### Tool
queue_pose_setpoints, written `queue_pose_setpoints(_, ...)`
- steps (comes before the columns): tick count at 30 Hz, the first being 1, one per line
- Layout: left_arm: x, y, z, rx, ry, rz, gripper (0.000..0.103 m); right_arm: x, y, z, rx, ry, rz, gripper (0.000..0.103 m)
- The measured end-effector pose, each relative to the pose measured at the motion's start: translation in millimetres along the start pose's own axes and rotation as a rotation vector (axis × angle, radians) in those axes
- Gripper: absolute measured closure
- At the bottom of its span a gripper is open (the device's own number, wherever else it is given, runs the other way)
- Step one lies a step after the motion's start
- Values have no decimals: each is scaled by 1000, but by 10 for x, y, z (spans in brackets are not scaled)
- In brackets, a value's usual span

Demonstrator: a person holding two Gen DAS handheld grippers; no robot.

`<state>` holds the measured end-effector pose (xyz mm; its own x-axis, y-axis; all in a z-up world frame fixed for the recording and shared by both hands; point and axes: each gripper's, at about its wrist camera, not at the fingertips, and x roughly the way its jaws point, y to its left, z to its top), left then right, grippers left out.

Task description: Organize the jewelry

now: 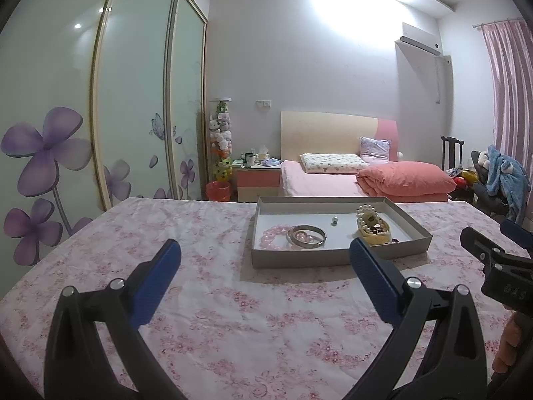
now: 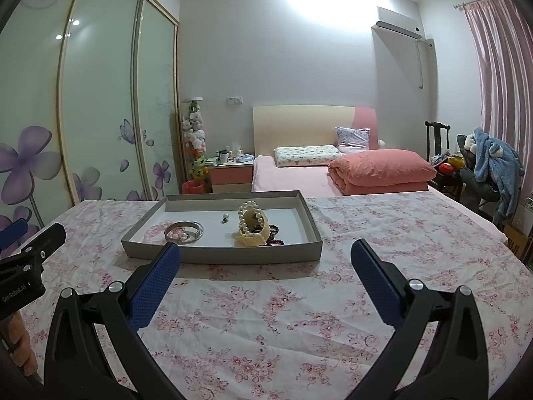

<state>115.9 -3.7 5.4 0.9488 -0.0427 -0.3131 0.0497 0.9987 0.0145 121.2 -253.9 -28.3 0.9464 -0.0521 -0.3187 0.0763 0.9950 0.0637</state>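
Left wrist view looks along the left gripper (image 1: 265,253), whose blue-padded jaws stand wide apart with nothing between them, poised above a table spread with a pink floral cloth (image 1: 200,300). Just beyond the fingertips sits a shallow grey tray (image 1: 333,257) holding the jewelry: a pink bead bracelet (image 1: 271,238) at its left end, a silver bangle (image 1: 307,236) lying partly over it, a small dark-and-white stud or bead (image 1: 333,221) alone near the middle, and a pearl bracelet (image 1: 367,215) draped over a cream-coloured band (image 1: 374,233) toward the right, with a dark red bead strand just beside them — mostly hidden in this view by the gripper's right finger. From the right wrist camera the right gripper (image 2: 265,253) is likewise spread open and empty, held over the cloth (image 2: 299,316) short of the tray (image 2: 233,254), with its left fingertip overlapping the tray's near wall in the picture. The same pieces show here — pink beads (image 2: 156,231), bangle (image 2: 185,231), pearls (image 2: 248,216), cream band (image 2: 251,238) and the dark red beads (image 2: 274,233) lying against the band's right side. Each gripper appears at the edge of the other's view, side by side. Behind the table stand a bed (image 2: 299,176) with a folded pink quilt and a sliding wardrobe (image 2: 100,100) painted with purple flowers.
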Motion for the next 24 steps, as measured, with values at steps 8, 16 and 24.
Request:
queue_pose_setpoints(8,3,0,-3,-2,7,-2,4,-1,16,11,0,0,3,2)
queue_pose_setpoints(16,-15,-27,3,-2,10,-13,4,-8,33,41,-1,-7,7,2)
queue_pose_setpoints(24,-20,-61,5,2,9,-16,4,-38,30,65,-3,-11,14,2)
